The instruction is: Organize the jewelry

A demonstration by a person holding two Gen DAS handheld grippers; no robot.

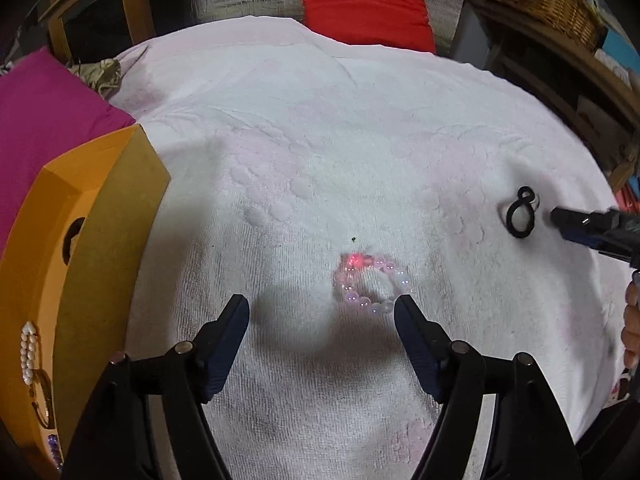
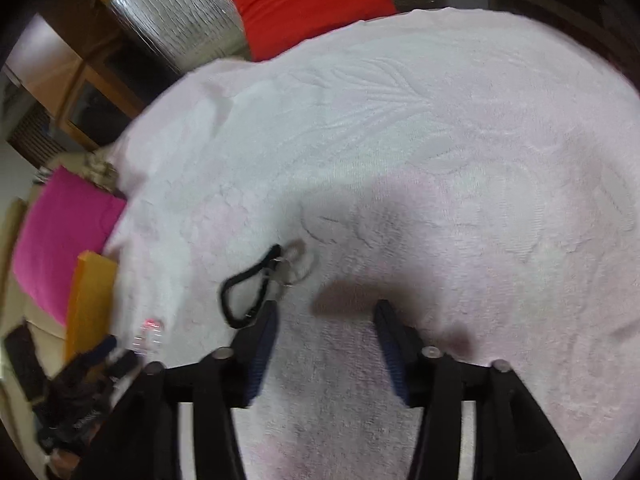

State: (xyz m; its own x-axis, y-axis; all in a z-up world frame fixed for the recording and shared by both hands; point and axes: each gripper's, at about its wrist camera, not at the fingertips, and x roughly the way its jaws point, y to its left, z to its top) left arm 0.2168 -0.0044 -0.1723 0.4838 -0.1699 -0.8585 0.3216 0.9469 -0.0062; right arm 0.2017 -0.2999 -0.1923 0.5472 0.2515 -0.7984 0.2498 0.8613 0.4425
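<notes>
Black fingers of the left gripper stand wide apart over the towel, gripping nothing. The bead bracelet lies flat on the towel just ahead of them; its near curve sits close beside the tip of the right-hand finger, though contact cannot be told. It is a ring of pale, clear beads with a red glowing spot on its far side.

Toward the towel's right edge lies a black cord loop twisted into a figure eight, with a small ring at its far end. The right gripper is also released and empty. In its own view the cord sits just beyond its left-hand finger, whose tip seems to meet the cord's near end, though blur leaves that unsure.

At the towel's left edge stands an orange tray with a cut-out handle; a pearl strand lies inside it near its close end. A pink cushion lies beyond the tray, and a red cushion at the towel's far edge.
</notes>
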